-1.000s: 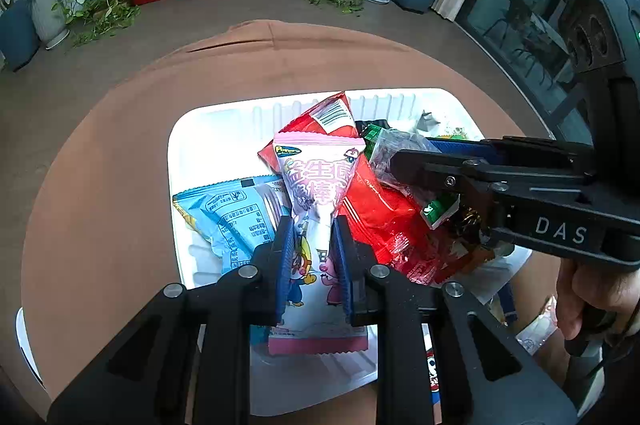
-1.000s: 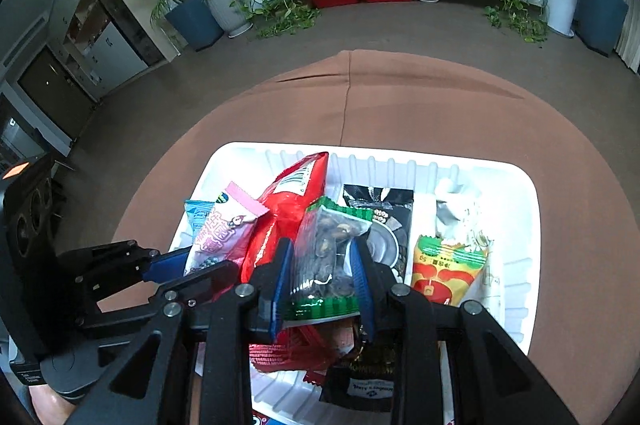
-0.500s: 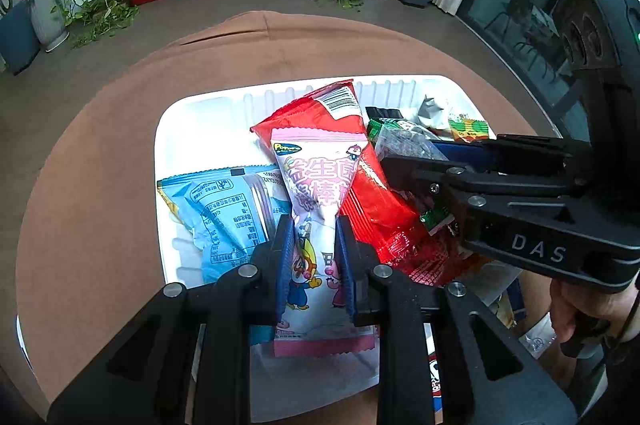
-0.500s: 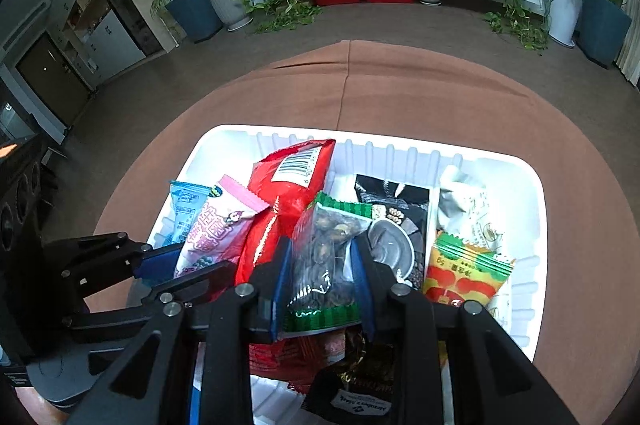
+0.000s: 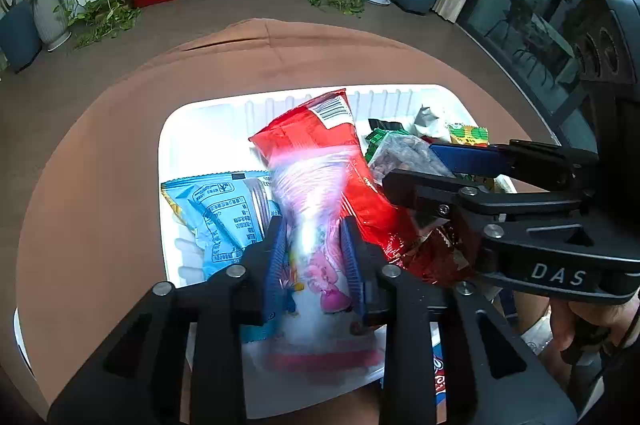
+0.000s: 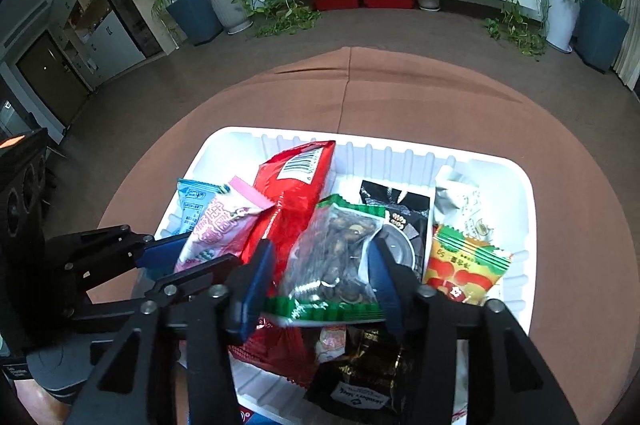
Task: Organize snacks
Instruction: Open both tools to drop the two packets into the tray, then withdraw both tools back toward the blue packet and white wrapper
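Observation:
A white tray (image 5: pixel 200 109) (image 6: pixel 224 141) on the brown-clothed round table holds several snack packets. My left gripper (image 5: pixel 313 225) straddles a pink packet (image 5: pixel 316 193). Its jaws are opening and the packet is blurred, slipping loose between the blue pads. My right gripper (image 6: pixel 322 245) stands around a clear nut packet with green ends (image 6: pixel 336 249). Its jaws are opening too, and a gap shows at the left pad. A red bag (image 5: pixel 312 133) (image 6: pixel 296 185) lies between the two packets, and a light blue packet (image 5: pixel 224 209) lies left of the pink one.
In the tray's right half lie a black packet (image 6: pixel 400 209), a silver-white one (image 6: pixel 456 197) and an orange-green one (image 6: pixel 464 265). A dark packet (image 6: pixel 360 385) sits at the near rim. A person's hand (image 5: pixel 572 325) holds the right gripper. Potted plants stand beyond the table.
Both pairs of jaws have spread apart. The pink packet, sharp before, is now blurred and sliding between the left pads. The nut packet sits looser in the right gripper.

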Available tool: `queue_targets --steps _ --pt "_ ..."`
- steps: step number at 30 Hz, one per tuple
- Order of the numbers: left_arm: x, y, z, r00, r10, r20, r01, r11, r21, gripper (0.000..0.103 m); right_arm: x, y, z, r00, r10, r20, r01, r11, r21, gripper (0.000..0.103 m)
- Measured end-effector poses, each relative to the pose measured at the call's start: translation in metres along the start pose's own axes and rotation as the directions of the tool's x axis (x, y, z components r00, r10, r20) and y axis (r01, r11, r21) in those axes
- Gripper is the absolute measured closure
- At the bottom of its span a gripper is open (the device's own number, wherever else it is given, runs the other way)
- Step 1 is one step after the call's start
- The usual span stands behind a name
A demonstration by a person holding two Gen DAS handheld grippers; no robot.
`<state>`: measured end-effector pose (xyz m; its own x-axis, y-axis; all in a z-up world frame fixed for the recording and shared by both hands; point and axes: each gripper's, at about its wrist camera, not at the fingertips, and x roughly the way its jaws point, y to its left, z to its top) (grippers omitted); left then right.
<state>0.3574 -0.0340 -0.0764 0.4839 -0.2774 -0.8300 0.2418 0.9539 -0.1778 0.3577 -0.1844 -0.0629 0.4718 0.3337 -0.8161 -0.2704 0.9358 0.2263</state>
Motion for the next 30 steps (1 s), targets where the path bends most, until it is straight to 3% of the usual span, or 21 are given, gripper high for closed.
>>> queue_targets --steps 2,3,8,11,14,15,17,20,24,27,30 --pt "-0.003 -0.001 0.001 1.000 0.004 0.007 -0.004 1.000 0.002 0.067 -0.004 -0.001 0.000 1.000 -0.001 0.009 0.001 1.000 0.000 0.049" --pt "-0.004 -0.002 0.001 1.000 0.002 0.010 -0.002 1.000 0.003 0.057 -0.006 -0.001 0.001 1.000 -0.001 0.015 0.001 1.000 -0.001 0.048" --pt "-0.014 -0.007 0.001 0.999 -0.003 0.034 0.002 1.000 0.011 0.047 -0.022 -0.002 0.001 0.999 0.007 0.046 -0.007 1.000 0.005 0.048" --pt "-0.026 -0.008 -0.001 0.999 0.005 0.053 -0.006 1.000 0.013 0.035 -0.039 -0.004 -0.003 0.997 0.031 0.075 -0.032 0.999 0.014 0.041" --pt "-0.045 -0.010 -0.007 0.996 0.001 0.086 -0.003 1.000 0.025 0.019 -0.062 -0.010 -0.012 0.990 0.081 0.116 -0.084 0.996 0.023 0.028" --pt "-0.049 -0.011 -0.009 0.995 0.002 0.095 -0.004 1.000 0.025 0.009 -0.071 -0.014 -0.017 0.986 0.096 0.136 -0.101 0.994 0.032 0.024" --pt "-0.060 -0.013 -0.016 0.994 0.000 0.109 -0.003 1.000 0.023 0.002 -0.084 -0.020 -0.027 0.980 0.121 0.156 -0.131 0.990 0.058 0.021" --pt "-0.070 -0.023 -0.031 0.995 -0.017 0.098 0.011 0.998 0.064 0.000 -0.105 -0.030 -0.047 0.968 0.174 0.182 -0.190 0.979 0.076 0.016" --pt "-0.082 -0.042 -0.054 0.994 -0.060 0.089 0.045 0.986 0.159 0.000 -0.128 -0.040 -0.085 0.962 0.184 0.202 -0.202 0.977 0.073 0.012" --pt "-0.087 -0.065 -0.070 0.991 -0.119 0.063 0.096 0.952 0.291 0.000 -0.139 -0.050 -0.119 0.961 0.206 0.187 -0.223 0.972 0.077 0.012" --pt "-0.086 -0.093 -0.084 0.992 -0.129 0.003 0.114 0.886 0.450 0.000 -0.144 -0.056 -0.143 0.963 0.212 0.167 -0.228 0.970 0.085 0.012"
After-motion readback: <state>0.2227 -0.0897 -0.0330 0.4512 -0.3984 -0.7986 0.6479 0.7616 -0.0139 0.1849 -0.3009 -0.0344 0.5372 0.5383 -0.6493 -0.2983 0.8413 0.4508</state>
